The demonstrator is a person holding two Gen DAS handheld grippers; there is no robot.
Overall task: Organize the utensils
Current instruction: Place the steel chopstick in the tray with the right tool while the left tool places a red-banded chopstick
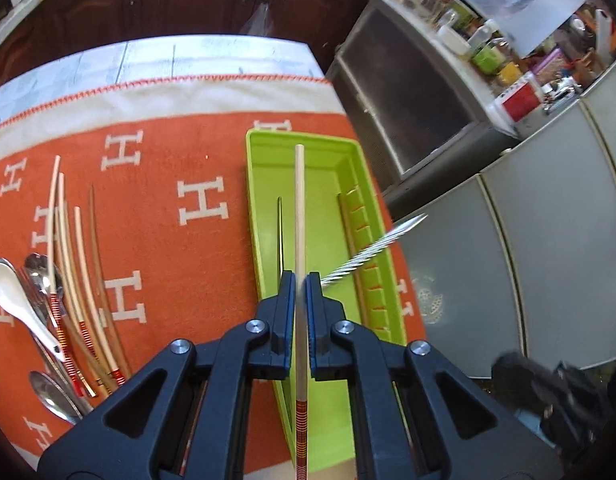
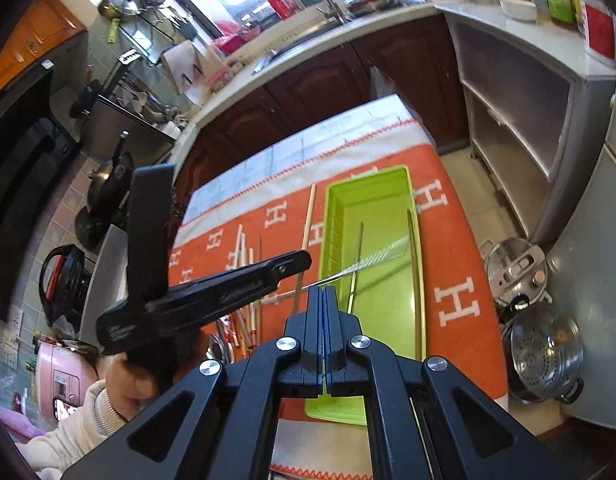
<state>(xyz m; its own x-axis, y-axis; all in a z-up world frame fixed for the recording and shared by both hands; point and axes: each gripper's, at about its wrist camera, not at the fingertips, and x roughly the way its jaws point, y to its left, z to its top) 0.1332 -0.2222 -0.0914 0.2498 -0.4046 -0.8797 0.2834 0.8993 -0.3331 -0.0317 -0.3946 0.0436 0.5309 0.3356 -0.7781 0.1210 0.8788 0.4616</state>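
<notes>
My left gripper point(image 1: 300, 280) is shut on a pale wooden chopstick point(image 1: 299, 216) with a red-banded end, held above the lime green tray point(image 1: 264, 216). The left gripper also shows in the right wrist view point(image 2: 296, 262). My right gripper point(image 2: 324, 290) is shut on a twisted metal chopstick point(image 2: 372, 260), which slants over the green tray point(image 2: 392, 178); it also shows in the left wrist view point(image 1: 364, 258). A thin metal stick point(image 1: 280, 232) and a brown chopstick point(image 2: 416, 276) lie in the tray. More chopsticks point(image 1: 74, 264) and spoons point(image 1: 16, 300) lie at the left.
An orange cloth with white H letters point(image 1: 180, 160) covers the table. Grey cabinets point(image 1: 488, 240) stand to the right. Steel pots point(image 2: 544, 348) sit on the floor beside the table. A kitchen counter with a sink point(image 2: 308, 36) runs behind.
</notes>
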